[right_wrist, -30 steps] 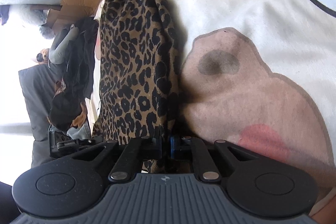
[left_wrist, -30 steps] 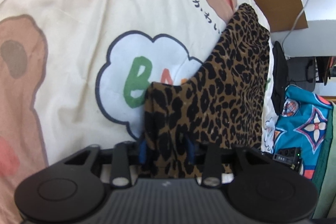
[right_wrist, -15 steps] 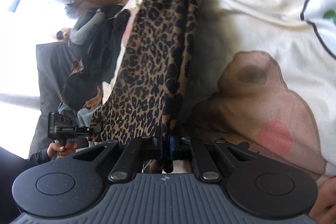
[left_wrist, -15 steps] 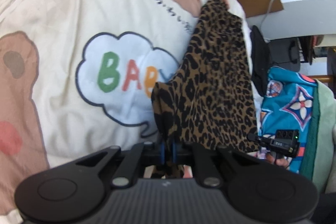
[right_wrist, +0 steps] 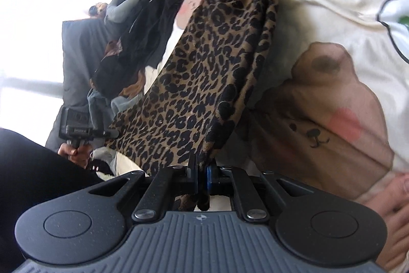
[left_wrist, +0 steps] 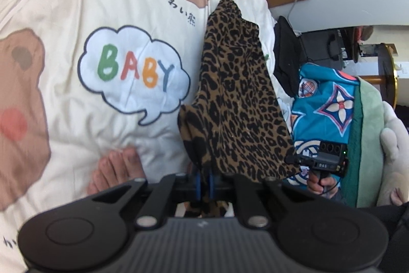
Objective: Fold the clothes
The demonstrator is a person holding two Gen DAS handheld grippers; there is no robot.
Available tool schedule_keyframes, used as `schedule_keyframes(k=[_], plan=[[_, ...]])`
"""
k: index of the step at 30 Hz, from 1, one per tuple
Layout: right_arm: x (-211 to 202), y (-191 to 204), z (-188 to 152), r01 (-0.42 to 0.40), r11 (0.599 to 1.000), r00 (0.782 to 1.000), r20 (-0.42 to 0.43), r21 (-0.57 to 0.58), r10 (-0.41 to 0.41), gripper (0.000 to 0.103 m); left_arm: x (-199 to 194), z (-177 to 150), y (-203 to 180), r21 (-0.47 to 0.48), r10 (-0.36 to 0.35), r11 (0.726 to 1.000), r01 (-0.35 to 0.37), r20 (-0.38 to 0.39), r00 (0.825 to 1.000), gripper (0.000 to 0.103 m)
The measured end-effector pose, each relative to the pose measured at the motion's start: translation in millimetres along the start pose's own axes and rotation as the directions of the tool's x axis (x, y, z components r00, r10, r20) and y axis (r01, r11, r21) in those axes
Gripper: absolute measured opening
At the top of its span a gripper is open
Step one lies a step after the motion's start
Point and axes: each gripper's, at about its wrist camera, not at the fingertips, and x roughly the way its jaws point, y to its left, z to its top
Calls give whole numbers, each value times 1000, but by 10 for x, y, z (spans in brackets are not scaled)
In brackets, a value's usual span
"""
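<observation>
Ahead of both your hand-held grippers spreads the cream bedcover [left_wrist: 76, 17] with bear prints and a "BABY" cloud [left_wrist: 133, 73]. The leopard-print garment [left_wrist: 237, 99] stretches from the cover back to your grippers, its near edge raised off the cover. Your left hand-held gripper [left_wrist: 204, 182] pinches one corner; your right hand-held gripper [right_wrist: 202, 177] pinches another, both pressed tight on cloth.

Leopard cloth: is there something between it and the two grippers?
No. Both the left gripper and the right gripper are shut directly on the near edge of the leopard cloth, with nothing visible between.
</observation>
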Motion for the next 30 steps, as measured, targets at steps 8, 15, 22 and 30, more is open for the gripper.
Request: schedule_keyframes(k=[8, 15, 22, 30], plan=[[31, -155, 109, 3, 994, 995, 103, 109, -14, 4, 106, 110, 97, -63, -62, 996, 68, 87, 994, 6], [-26, -159, 368, 2, 989, 979, 201, 151, -33, 4, 69, 409, 23, -54, -177, 979, 194, 227, 958, 6], [-19, -161, 599, 21, 985, 965, 252, 173, -65, 4, 65, 738, 17, -26, -227, 968, 251, 336, 914, 6], [52, -234, 839, 61, 975, 945, 303, 215, -126, 5, 283, 1070, 44, -27, -218, 968, 248, 393, 893, 6]])
